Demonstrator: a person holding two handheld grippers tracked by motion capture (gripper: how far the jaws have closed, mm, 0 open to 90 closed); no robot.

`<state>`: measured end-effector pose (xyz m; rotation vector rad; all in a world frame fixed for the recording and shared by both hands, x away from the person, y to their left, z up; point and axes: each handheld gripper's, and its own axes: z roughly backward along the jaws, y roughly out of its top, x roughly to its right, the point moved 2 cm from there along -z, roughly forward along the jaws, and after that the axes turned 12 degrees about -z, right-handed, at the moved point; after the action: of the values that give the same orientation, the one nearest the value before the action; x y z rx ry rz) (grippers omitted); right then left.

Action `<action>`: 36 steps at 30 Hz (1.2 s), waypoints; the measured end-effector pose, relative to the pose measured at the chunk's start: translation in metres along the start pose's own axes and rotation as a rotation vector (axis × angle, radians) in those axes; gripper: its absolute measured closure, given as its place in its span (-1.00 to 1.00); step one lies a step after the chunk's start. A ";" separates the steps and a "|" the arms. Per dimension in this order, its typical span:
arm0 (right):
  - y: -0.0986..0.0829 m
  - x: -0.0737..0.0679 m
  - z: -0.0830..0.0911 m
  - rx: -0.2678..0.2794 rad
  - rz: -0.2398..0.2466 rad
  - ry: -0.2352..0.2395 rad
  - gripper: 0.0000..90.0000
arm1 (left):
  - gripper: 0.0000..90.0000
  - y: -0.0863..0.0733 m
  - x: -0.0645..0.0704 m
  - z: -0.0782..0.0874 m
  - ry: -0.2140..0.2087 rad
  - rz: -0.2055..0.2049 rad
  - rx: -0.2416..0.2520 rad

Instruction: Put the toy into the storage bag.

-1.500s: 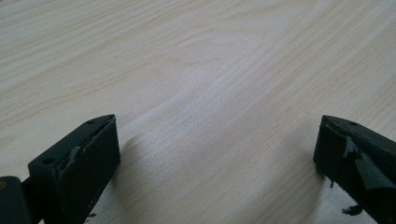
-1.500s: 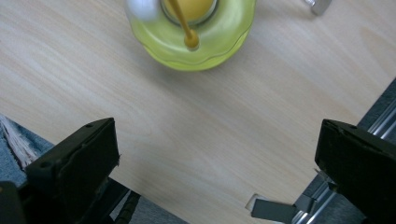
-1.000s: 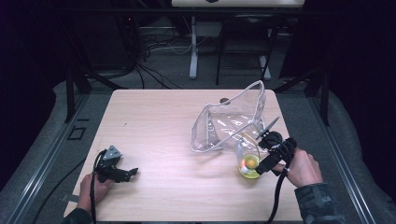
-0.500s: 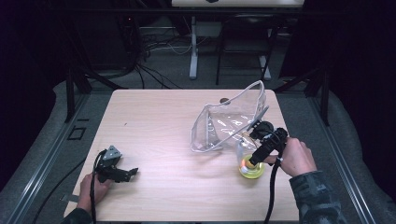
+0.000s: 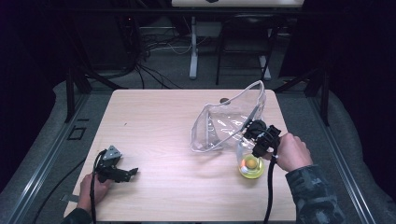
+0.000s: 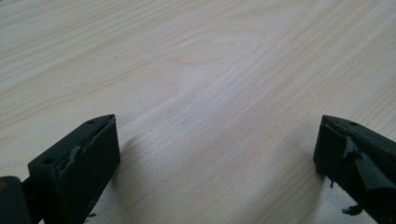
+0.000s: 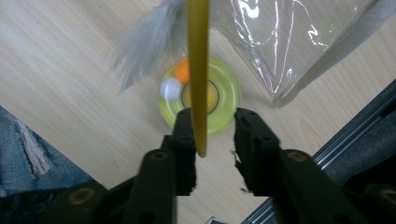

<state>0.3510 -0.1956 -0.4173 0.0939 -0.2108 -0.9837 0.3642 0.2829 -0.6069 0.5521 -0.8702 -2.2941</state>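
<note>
While the left gripper [image 5: 122, 173] rests wide open on the table [image 5: 163, 126], the right gripper [image 7: 212, 140], jaws part-open around the yellow wand [image 7: 198, 70], hasn't yet clamped it above the ring toy [image 7: 219, 100] beside the clear bag [image 5: 224, 123].

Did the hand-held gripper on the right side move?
Yes. The right hand-held gripper moved left, from past the yellow-green toy to above it, toward the clear plastic bag.

Clear plastic bag [image 5: 229, 123] lies on the table [image 5: 173, 116], right of centre. Round toy [image 5: 251, 165] sits just in front of it.
</note>
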 end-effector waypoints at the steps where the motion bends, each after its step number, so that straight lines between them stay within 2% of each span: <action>1: 0.000 0.000 0.000 -0.004 -0.003 0.002 0.71 | -0.99 0.000 0.000 0.000 0.000 0.000 0.000; 3: 0.001 0.001 0.001 -0.016 0.007 0.003 0.91 | -0.99 0.000 0.000 0.000 0.000 0.000 0.000; 4: 0.001 0.001 0.001 -0.022 0.007 0.007 0.93 | -0.99 0.000 0.000 0.000 0.000 0.000 0.000; 10: 0.002 0.004 0.003 -0.020 -0.002 0.011 0.95 | -0.99 0.000 0.000 0.000 0.000 0.000 0.000; 11: 0.003 0.006 0.005 -0.008 -0.001 0.039 0.95 | -0.99 0.000 0.000 0.000 0.000 0.001 0.000; 15: 0.002 0.009 0.014 0.007 0.012 0.054 0.95 | -0.99 0.000 0.000 0.000 -0.001 -0.003 -0.001; 19: 0.002 0.015 0.024 0.028 -0.015 0.062 0.95 | -0.99 0.000 0.000 0.000 0.000 0.000 0.000; 24: -0.001 0.018 0.030 0.033 -0.018 0.069 0.95 | -0.99 0.000 0.000 0.000 -0.001 -0.004 -0.001; 36: -0.007 0.031 0.033 0.003 -0.046 0.067 0.95 | -0.99 0.000 0.000 0.000 0.000 -0.001 -0.001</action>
<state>0.3547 -0.2247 -0.3821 0.1343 -0.1494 -1.0241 0.3643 0.2830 -0.6068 0.5525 -0.8694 -2.2956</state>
